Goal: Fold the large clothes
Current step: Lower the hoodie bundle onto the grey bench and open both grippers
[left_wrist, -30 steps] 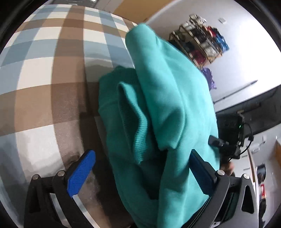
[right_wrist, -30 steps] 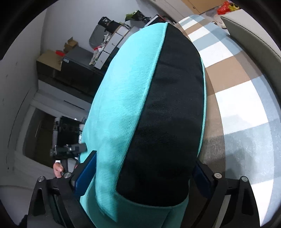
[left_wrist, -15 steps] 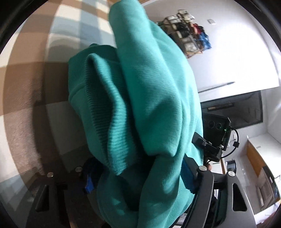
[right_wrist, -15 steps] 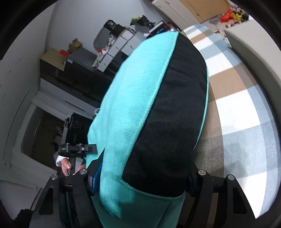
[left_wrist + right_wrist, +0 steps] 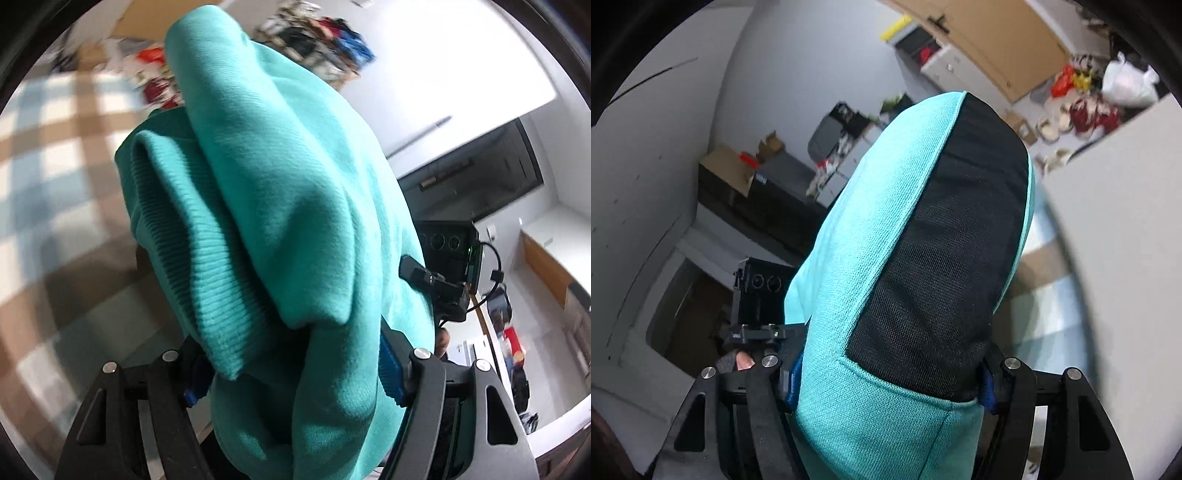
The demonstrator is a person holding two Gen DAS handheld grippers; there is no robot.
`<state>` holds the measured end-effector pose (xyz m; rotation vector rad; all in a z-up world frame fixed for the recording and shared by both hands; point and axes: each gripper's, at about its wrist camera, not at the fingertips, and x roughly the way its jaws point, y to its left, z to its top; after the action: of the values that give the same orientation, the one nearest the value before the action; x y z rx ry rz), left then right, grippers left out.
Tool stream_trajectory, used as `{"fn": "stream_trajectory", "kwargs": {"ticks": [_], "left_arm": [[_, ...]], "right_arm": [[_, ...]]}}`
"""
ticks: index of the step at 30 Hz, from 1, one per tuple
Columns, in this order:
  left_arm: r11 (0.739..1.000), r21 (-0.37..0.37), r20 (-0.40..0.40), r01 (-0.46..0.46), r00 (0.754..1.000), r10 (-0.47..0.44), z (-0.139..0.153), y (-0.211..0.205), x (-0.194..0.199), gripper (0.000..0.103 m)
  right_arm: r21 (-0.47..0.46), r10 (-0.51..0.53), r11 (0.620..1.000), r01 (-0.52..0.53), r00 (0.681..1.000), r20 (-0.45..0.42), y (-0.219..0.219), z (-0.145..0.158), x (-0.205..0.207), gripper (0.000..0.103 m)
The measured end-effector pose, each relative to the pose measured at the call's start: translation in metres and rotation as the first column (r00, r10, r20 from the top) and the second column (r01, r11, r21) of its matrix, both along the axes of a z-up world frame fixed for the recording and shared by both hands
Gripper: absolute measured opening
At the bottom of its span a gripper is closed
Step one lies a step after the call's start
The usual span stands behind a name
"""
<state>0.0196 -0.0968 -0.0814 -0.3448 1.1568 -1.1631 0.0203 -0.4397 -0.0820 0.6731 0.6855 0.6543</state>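
Note:
A teal sweatshirt (image 5: 280,206) fills the left wrist view, bunched in thick folds with a ribbed hem on the left. My left gripper (image 5: 291,373) is shut on this fabric and holds it above the plaid cloth (image 5: 55,177). In the right wrist view the same garment (image 5: 849,280) shows a black mesh panel (image 5: 945,266). My right gripper (image 5: 886,380) is shut on it. Each gripper's blue pads are mostly hidden by the fabric. The other gripper shows past the cloth in each view.
The brown, blue and white plaid surface lies at the left in the left wrist view and at the right in the right wrist view (image 5: 1045,295). A grey padded edge (image 5: 1123,206), cabinets, boxes and clutter stand behind.
Both grippers closed on the sweatshirt and lifted it. The views tilted upward, so more of the room and less of the plaid surface shows.

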Motion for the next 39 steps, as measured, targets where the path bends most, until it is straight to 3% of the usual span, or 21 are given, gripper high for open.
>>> {"fn": "stream_trajectory", "kwargs": {"ticks": [4,8,11,13,15,16,18,20,21,22,23,24,26,27,29,31,32,34,36,39], "left_arm": [[0.998,-0.025,0.040,0.053,0.998,-0.052,0.017,-0.070,0.003,0.068],[0.999,-0.015,0.042,0.035,0.999,-0.035,-0.010,-0.133,0.005,0.068],[0.997,0.069,-0.011,-0.022,1.000,0.023,-0.067,-0.171,0.005,0.068],[0.993,0.110,-0.079,-0.037,0.996,0.046,-0.106,-0.180,0.003,0.068],[0.997,0.068,-0.136,-0.025,0.990,0.034,-0.124,-0.175,-0.003,0.068],[0.998,0.064,-0.140,-0.024,0.990,0.033,-0.124,-0.169,-0.007,0.068],[0.997,0.059,-0.091,-0.040,0.995,0.046,-0.114,-0.152,-0.013,0.068],[0.993,0.081,0.043,-0.086,0.996,0.083,-0.092,-0.130,-0.021,0.068],[0.988,0.083,0.107,-0.128,0.987,0.118,-0.079,-0.124,-0.020,0.068],[0.983,0.066,0.189,-0.173,0.969,0.158,-0.061,-0.112,-0.023,0.068],[0.980,0.032,0.243,-0.196,0.953,0.183,-0.045,-0.103,-0.025,0.069],[0.976,0.005,0.298,-0.218,0.932,0.206,-0.027,-0.101,-0.024,0.069],[0.978,0.005,0.379,-0.207,0.906,0.189,0.003,-0.118,-0.016,0.072],[0.985,0.008,0.386,-0.172,0.909,0.155,0.010,-0.134,-0.014,0.078],[0.992,0.068,0.385,-0.102,0.920,0.068,0.009,-0.159,-0.005,0.080],[0.985,0.150,0.374,-0.086,0.927,0.024,-0.006,-0.183,0.004,0.080],[0.974,0.212,0.337,-0.078,0.942,0.002,-0.024,-0.201,0.009,0.080],[0.949,0.306,0.275,-0.077,0.961,-0.010,-0.050,-0.207,0.017,0.080],[0.936,0.339,0.257,-0.096,0.967,0.006,-0.074,-0.210,0.027,0.080],[0.961,0.251,0.287,-0.116,0.957,0.040,-0.076,-0.196,0.024,0.081]], "right_arm": [[-0.034,-0.057,0.998,0.058,0.998,0.008,-0.066,0.039,-0.003,0.069],[-0.091,-0.098,0.991,0.093,0.994,-0.047,-0.123,0.045,0.011,0.070],[-0.210,-0.141,0.971,0.111,0.981,-0.135,-0.166,0.015,0.033,0.077],[-0.345,-0.242,0.928,0.140,0.931,-0.273,-0.192,-0.024,0.050,0.078],[-0.387,-0.301,0.909,0.156,0.887,-0.350,-0.212,-0.048,0.052,0.082],[-0.374,-0.307,0.912,0.169,0.886,-0.347,-0.216,-0.051,0.047,0.082],[-0.432,-0.322,0.882,0.190,0.911,-0.257,-0.210,-0.035,0.034,0.082],[-0.531,-0.364,0.809,0.251,0.924,-0.117,-0.203,-0.015,0.010,0.082],[-0.580,-0.415,0.749,0.321,0.909,-0.032,-0.200,-0.002,-0.005,0.082],[-0.570,-0.455,0.720,0.395,0.889,0.041,-0.196,0.010,-0.024,0.084],[-0.523,-0.461,0.736,0.429,0.884,0.076,-0.196,0.015,-0.033,0.084],[-0.448,-0.446,0.778,0.442,0.889,0.103,-0.188,0.019,-0.051,0.085],[-0.398,-0.416,0.811,0.430,0.901,0.126,-0.163,0.016,-0.073,0.085],[-0.399,-0.383,0.822,0.407,0.913,0.142,-0.145,0.011,-0.081,0.085],[-0.428,-0.332,0.826,0.367,0.930,0.157,-0.116,-0.002,-0.088,0.084],[-0.513,-0.332,0.793,0.329,0.939,0.089,-0.095,-0.036,-0.087,0.083],[-0.555,-0.354,0.763,0.333,0.932,0.073,-0.091,-0.045,-0.082,0.081],[-0.695,-0.367,0.629,0.347,0.921,0.128,-0.070,-0.064,-0.083,0.081],[-0.764,-0.352,0.544,0.346,0.921,0.166,-0.051,-0.071,-0.088,0.081],[-0.771,-0.355,0.528,0.356,0.917,0.180,-0.041,-0.079,-0.091,0.081]]}}
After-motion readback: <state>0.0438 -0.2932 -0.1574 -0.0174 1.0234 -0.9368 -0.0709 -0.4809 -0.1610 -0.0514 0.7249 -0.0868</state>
